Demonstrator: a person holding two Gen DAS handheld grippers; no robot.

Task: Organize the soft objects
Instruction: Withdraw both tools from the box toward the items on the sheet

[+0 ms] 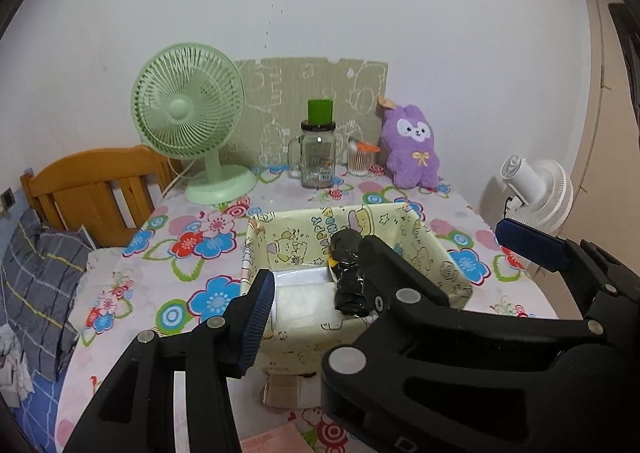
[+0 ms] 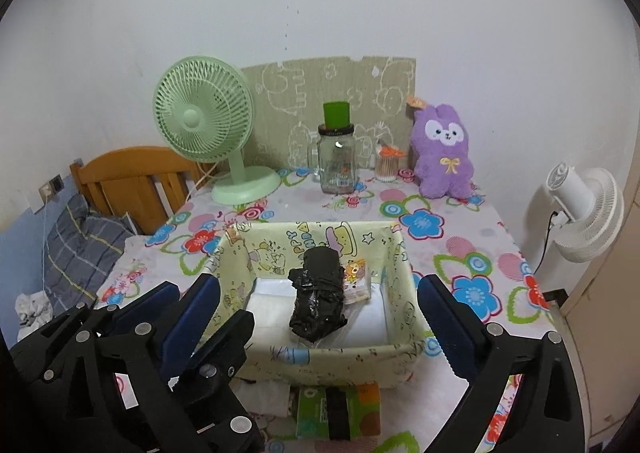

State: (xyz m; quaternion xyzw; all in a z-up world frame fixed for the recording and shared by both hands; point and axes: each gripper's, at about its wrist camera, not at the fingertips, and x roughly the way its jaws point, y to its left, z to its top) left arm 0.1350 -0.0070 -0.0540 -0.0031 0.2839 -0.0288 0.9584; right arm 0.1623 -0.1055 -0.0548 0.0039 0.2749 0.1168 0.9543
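A pale yellow cartoon-print fabric box [image 2: 280,249] stands in the middle of the floral-cloth table [image 2: 460,253]; it also shows in the left wrist view [image 1: 288,241]. In it lie a black plastic-wrapped roll [image 2: 318,293], a small cartoon-bear packet [image 2: 356,279] and white packs [image 2: 268,309]. A purple plush bunny [image 2: 442,153] sits upright at the back right. My right gripper [image 2: 320,317] is open and empty, straddling the box's near end. My left gripper [image 1: 404,285] is open and empty over the box's near side; the right gripper's body crosses between its fingers.
At the back stand a green desk fan [image 2: 208,125], a glass mug jar with green lid [image 2: 337,157] and a cotton-swab cup [image 2: 387,165]. A green tissue pack [image 2: 340,409] lies in front of the box. A white fan [image 2: 584,209] stands right; a bed [image 2: 80,249] left.
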